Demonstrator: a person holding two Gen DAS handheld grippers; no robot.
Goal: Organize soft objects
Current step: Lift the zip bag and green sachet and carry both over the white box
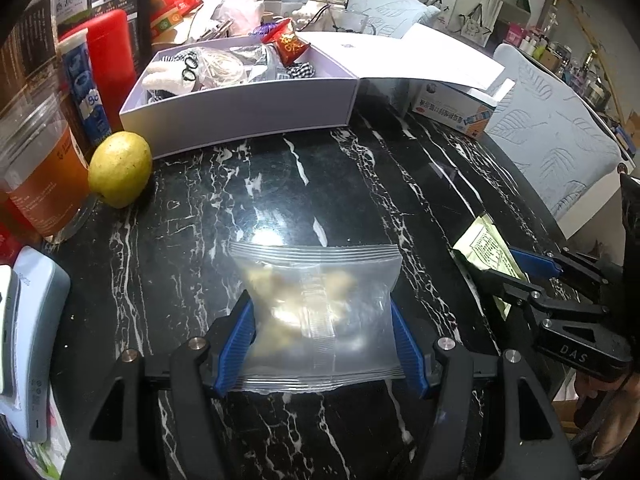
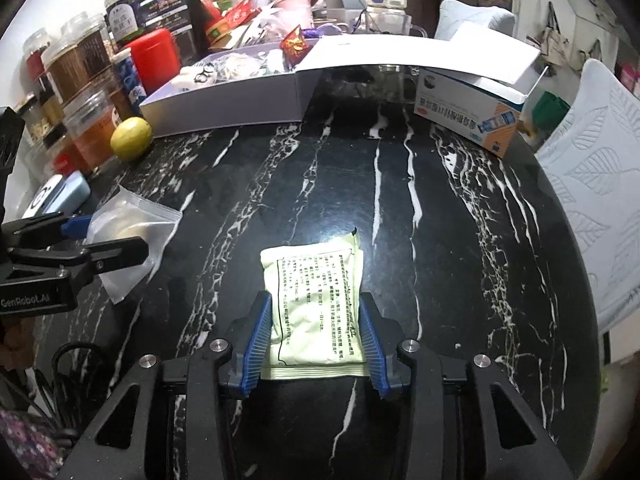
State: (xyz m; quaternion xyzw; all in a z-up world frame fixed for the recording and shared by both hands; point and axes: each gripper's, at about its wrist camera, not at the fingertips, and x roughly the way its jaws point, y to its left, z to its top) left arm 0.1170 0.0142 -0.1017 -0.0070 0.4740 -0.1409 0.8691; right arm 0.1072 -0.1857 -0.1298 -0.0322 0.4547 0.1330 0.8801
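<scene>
Left wrist view: the left gripper (image 1: 322,344) is seen clamped on a clear plastic pouch (image 1: 320,312) with pale lumps inside, the blue pads (image 1: 236,344) pressed against both of its side edges. The pouch is held over the black marble table (image 1: 240,184). Farther back, an open lavender box (image 1: 240,108) is placed on the table, filled with soft items, among them a white plush toy (image 1: 176,74) and a red wrapped packet (image 1: 290,42) resting at the far rim. A yellow-green fruit (image 1: 120,168) is found just beside the box's left corner, next to a cup of amber drink (image 1: 36,176). A medicine carton (image 1: 456,108) is set to the right of the box, under its white lid (image 1: 420,52).

In the right wrist view, the right gripper (image 2: 316,336) is shown closed on a pale green sachet (image 2: 316,300) printed with black text, one blue pad against each long side. The sachet is held low over the table near its front edge, well apart from the box.
</scene>
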